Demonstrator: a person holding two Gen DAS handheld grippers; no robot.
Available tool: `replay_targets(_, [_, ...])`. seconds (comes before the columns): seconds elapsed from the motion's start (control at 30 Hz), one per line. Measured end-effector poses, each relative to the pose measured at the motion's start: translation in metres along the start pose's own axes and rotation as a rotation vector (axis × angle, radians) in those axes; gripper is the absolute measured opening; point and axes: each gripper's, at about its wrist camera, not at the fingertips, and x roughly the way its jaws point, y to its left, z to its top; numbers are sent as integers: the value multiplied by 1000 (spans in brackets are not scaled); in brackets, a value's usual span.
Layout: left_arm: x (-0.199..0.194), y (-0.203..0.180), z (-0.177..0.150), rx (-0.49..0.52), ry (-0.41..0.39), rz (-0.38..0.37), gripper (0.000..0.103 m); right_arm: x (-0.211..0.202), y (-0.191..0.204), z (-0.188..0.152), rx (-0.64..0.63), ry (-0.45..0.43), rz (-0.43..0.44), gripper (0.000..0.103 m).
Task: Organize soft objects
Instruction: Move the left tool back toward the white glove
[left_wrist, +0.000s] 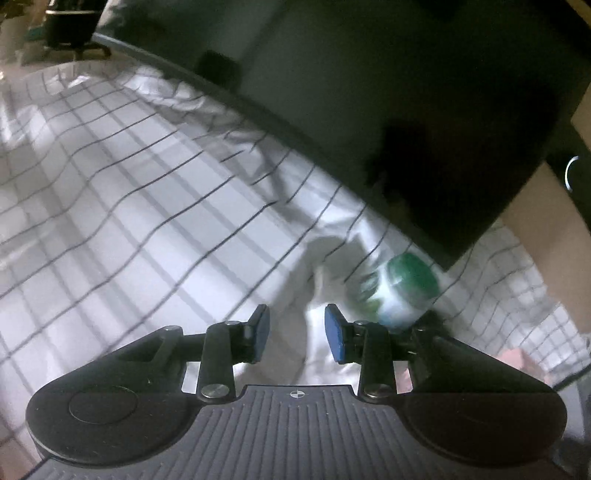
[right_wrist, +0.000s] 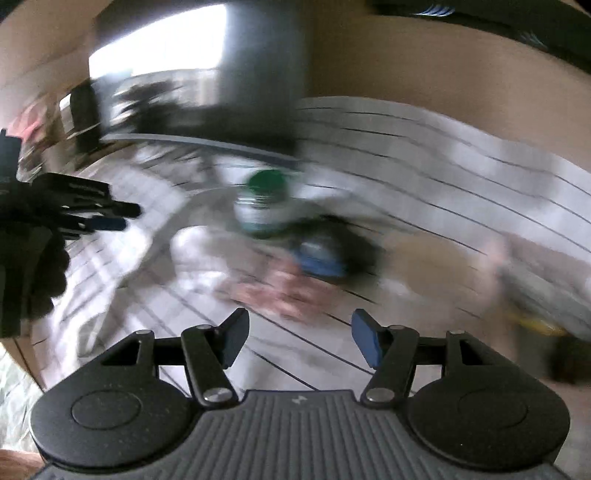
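Left gripper (left_wrist: 297, 334) & right gripper (right_wrist: 300, 339): jaws wide, holding nothing, over white grid-checked cloth (left_wrist: 129, 221); blurry green-capped white bottle (right_wrist: 264, 205) just beside dark-blue soft item (right_wrist: 321, 258).

One green-capped bottle (right_wrist: 264, 205), one checked sheet (left_wrist: 122, 206), one blue-black item (right_wrist: 325, 254).

I see a white cloth with a thin dark grid (left_wrist: 155, 221) covering the surface, rumpled into folds along its far edge; on it lies a white bottle with a green cap (left_wrist: 402, 291), tipped on its side in the left wrist view; in the blurred right wrist view I note, just beside it, a dark item with a blue patch (right_wrist: 325, 254) and a pinkish soft piece (right_wrist: 280, 291); I cannot identify either.
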Motion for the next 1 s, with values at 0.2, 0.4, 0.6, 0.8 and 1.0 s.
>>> replay_targets(0.2, [-6, 34, -22, 24, 92, -55, 36, 85, 62, 39, -94, 45, 62, 62])
replay_targets(0.4, [-20, 50, -34, 49, 124, -66, 36, 149, 87, 53, -87, 83, 90, 62])
replay_targets(0.6, [-24, 62, -17, 42, 97, -46, 36, 151, 111, 42, -42, 151, 314, 45])
replay_targets(0.8, [-2, 38, -9, 116, 120, -99, 36, 91, 120, 4, -166, 109, 300, 47])
replay_targets(1.0, [29, -28, -33, 501, 208, -149, 36, 62, 80, -22, -70, 141, 105, 49])
